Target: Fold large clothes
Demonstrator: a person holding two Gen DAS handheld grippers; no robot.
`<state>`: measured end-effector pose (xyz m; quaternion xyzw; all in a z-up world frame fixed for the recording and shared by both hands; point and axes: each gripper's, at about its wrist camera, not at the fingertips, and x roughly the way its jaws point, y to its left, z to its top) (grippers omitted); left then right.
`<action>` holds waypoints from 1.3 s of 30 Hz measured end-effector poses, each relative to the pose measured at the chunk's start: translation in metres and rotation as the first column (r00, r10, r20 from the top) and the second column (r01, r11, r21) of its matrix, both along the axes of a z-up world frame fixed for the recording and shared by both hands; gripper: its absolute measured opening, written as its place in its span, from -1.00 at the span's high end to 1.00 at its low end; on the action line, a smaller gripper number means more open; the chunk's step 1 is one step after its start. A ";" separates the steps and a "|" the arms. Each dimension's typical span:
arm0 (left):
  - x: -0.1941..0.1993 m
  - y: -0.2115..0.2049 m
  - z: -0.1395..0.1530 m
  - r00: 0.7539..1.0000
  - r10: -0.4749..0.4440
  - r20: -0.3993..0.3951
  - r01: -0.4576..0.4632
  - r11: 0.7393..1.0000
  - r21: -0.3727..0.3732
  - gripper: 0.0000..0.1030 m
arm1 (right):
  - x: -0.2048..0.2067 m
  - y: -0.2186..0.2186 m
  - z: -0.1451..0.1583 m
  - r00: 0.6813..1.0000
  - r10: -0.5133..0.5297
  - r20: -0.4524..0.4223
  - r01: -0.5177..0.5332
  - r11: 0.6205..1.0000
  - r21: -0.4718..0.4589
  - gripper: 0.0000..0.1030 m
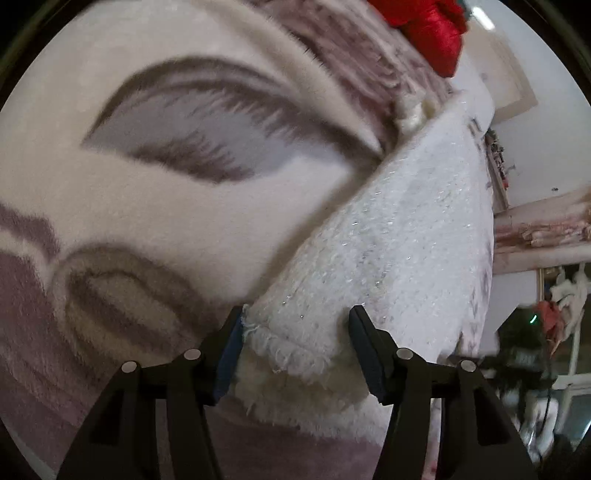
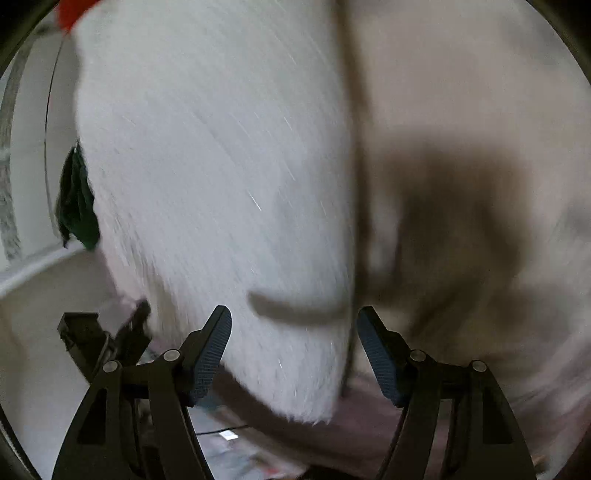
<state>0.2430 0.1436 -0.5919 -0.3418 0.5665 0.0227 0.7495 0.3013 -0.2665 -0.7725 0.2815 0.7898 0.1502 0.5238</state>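
Left gripper (image 1: 295, 332): jaws part open around the white garment's (image 1: 388, 229) fringed corner, pads not pressing. Right gripper (image 2: 293, 332): jaws wide, garment edge between them, unheld. Judged step: releasing the fold; lift both clear without dragging the cloth. Garment lies on a patterned blanket (image 1: 147, 206); red fabric (image 1: 436, 29) beyond.

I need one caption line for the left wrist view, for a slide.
Open left hand-held gripper straddling the frayed corner of a white fuzzy garment on a patterned plush blanket.
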 end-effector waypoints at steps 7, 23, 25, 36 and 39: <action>-0.031 0.005 0.034 0.987 0.134 0.090 -0.123 0.985 -0.125 0.63 | -0.022 -0.021 0.037 0.986 -0.055 0.157 0.073 0.991 -0.116 0.74; -0.045 -0.003 -0.009 0.999 0.055 0.001 -0.053 0.979 -0.196 0.43 | -0.016 -0.064 0.039 0.991 0.011 0.134 0.008 0.990 -0.142 0.39; -0.050 0.005 -0.003 0.998 0.062 0.020 -0.056 0.973 -0.223 0.13 | -0.019 -0.084 0.039 0.992 0.016 0.128 -0.003 0.995 -0.099 0.12; -0.009 -0.002 -0.048 0.998 0.056 0.015 -0.052 0.981 -0.187 -0.13 | -0.031 -0.079 -0.004 0.995 -0.082 0.056 0.071 0.982 0.174 0.27; -0.016 -0.013 -0.028 0.998 0.013 0.063 -0.004 0.990 -0.143 0.51 | -0.043 -0.083 0.020 0.991 -0.113 0.075 0.099 0.981 0.170 0.60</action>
